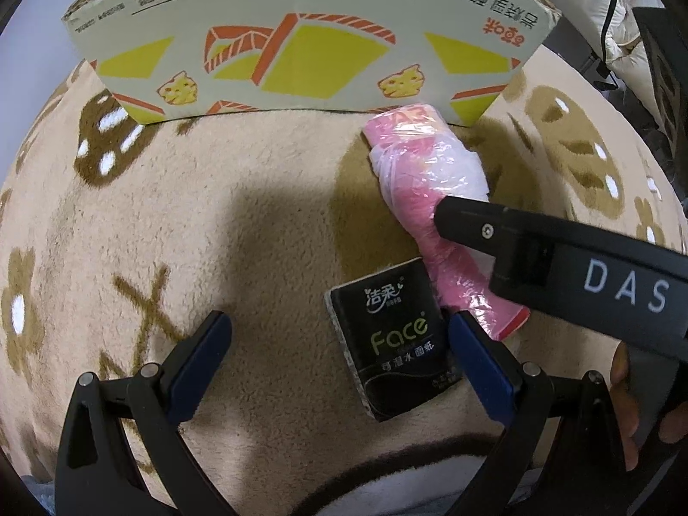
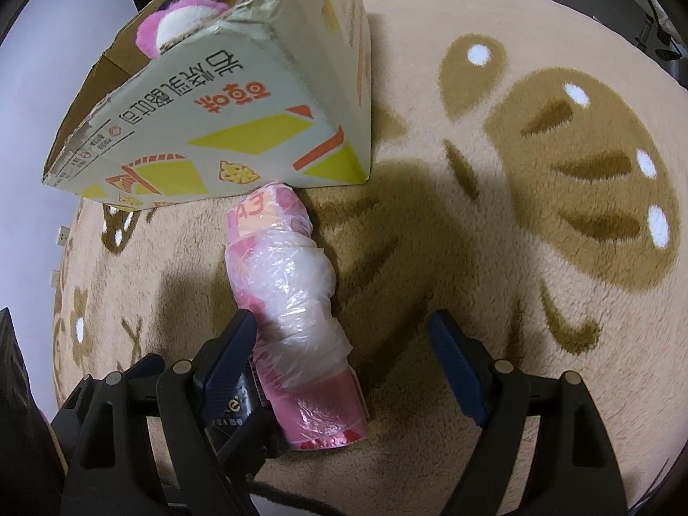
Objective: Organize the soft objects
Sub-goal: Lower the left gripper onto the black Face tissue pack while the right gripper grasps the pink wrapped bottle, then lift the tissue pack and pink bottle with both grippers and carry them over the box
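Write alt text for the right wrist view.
The open right gripper points down at a pink plastic-wrapped roll lying on a beige rug, with the roll beside its left finger. The roll's far end meets a printed cardboard box, and a pink plush toy shows inside the box.

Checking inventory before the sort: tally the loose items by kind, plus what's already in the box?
Pink plastic-wrapped roll: 1
Black tissue pack: 1
Pink plush toy, in the cardboard box: 1
Cardboard box: 1
Total: 4
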A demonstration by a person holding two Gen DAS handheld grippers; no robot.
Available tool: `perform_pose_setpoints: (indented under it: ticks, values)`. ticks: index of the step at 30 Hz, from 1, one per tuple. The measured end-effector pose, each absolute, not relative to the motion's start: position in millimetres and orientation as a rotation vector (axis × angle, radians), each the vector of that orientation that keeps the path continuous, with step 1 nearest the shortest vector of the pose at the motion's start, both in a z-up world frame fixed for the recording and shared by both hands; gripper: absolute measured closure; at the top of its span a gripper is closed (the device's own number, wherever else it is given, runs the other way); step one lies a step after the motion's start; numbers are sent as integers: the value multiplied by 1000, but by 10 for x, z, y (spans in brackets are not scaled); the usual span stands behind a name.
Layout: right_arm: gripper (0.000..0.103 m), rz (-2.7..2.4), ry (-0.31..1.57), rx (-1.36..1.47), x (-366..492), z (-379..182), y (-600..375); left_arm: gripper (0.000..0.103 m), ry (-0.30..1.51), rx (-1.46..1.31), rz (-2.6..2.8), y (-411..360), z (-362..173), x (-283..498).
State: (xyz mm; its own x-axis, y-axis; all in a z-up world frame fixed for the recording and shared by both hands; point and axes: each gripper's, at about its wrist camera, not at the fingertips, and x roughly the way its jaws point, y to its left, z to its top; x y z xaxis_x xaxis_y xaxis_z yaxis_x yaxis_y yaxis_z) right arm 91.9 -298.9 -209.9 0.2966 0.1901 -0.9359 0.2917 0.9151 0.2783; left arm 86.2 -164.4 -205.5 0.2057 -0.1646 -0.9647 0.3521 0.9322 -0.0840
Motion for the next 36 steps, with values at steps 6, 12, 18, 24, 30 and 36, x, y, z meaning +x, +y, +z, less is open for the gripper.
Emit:
perform_pose_setpoints:
  ticks: [6, 12, 18, 24, 30, 36]
  values:
    - [19, -68, 1281, 413, 918, -2090, -2967, 4, 1320, 146, -340, -1542, -2060, 875]
    - [42, -11, 1275, 428, 955, -2079, -2905, 15, 1318, 154, -350, -1542, -2057, 866]
    - [51, 18, 1271, 440, 970, -2078, -2876, 31, 1297, 172, -386, -1589, -2003, 788]
    - [52, 47, 1272, 454, 980, -2108, -2836, 46, 1297, 173, -406, -1647, -1971, 730]
    - [61, 69, 1280, 410, 993, -2108, -2727, 66, 1307, 205, -370, -1658, -2063, 755]
    - [84, 89, 1242, 377, 970, -2007, -2682, 81, 1305, 160, -374, -1571, -2030, 808]
